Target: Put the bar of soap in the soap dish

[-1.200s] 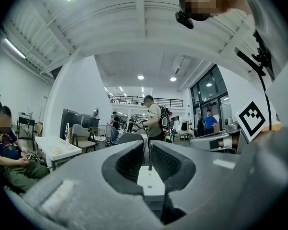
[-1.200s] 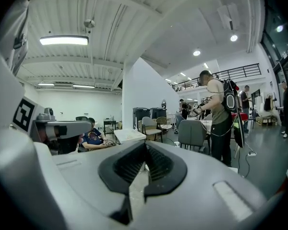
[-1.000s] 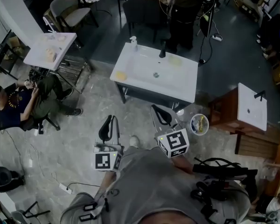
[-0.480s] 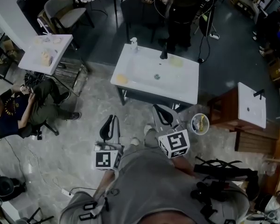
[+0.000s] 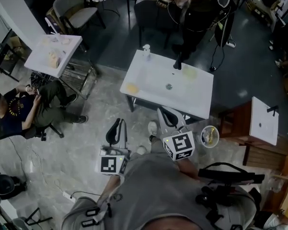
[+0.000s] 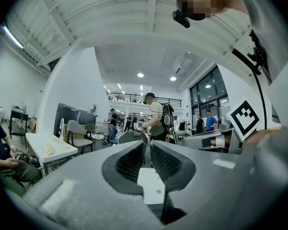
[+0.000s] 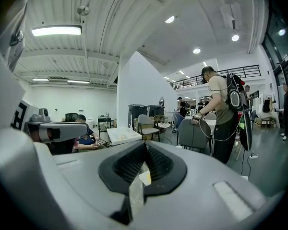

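White rectangular washbasin (image 5: 151, 75) on a metal stand carries the small yellow-orange bar of soap (image 5: 131, 87) on its near-left corner, well apart from both grippers. The grey left gripper (image 5: 117, 123) has its jaws closed to a slit. The grey right gripper (image 5: 162, 112) has its jaw tips together. Both are empty.

White sink table (image 5: 197, 92) from above, yellow bar of soap (image 5: 131, 87) on its left rim, black faucet (image 5: 177, 63) behind — left gripper (image 5: 117, 122), right gripper (image 5: 160, 110) near its front edge.
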Demonstrator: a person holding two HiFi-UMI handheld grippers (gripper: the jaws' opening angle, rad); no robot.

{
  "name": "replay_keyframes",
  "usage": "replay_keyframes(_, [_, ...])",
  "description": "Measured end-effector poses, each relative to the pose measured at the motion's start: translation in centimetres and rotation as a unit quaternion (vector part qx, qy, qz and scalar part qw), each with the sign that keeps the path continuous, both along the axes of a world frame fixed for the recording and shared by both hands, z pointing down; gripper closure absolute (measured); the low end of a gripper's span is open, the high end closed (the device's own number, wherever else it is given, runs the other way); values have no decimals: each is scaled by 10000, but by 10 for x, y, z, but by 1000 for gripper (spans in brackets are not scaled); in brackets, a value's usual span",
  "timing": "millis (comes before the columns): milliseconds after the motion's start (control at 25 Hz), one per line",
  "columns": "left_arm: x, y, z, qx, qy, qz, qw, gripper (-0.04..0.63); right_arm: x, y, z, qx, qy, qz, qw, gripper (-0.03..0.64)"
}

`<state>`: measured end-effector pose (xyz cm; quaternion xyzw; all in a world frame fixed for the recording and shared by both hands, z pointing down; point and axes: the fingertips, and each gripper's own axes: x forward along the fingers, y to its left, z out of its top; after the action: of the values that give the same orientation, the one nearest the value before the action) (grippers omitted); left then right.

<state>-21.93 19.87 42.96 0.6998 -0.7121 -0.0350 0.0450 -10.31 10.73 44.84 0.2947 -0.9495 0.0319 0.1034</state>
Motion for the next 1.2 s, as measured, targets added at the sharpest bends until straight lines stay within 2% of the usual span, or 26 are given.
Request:
replay_keyframes(400, [-25,-92,7,-101,-63,-208,9997,555,-32,-95,11,-123,-53,-215,9997,615])
replay_keyframes(600, [-26,-153,2,-11,-141,-126,9998,555,-38,-148,12,-135,-110,-266,9995,615])
replay_keyframes(880, [-33,-226,-5,-69,-152,-197,9997,555,-34,-219,11,-229,-204,-223,9993,615])
replay_keyframes(1200, [-28,-282,-9,-4,-173,-38,9998,555,-26,-266,4,-230,-371,-121,9990,615])
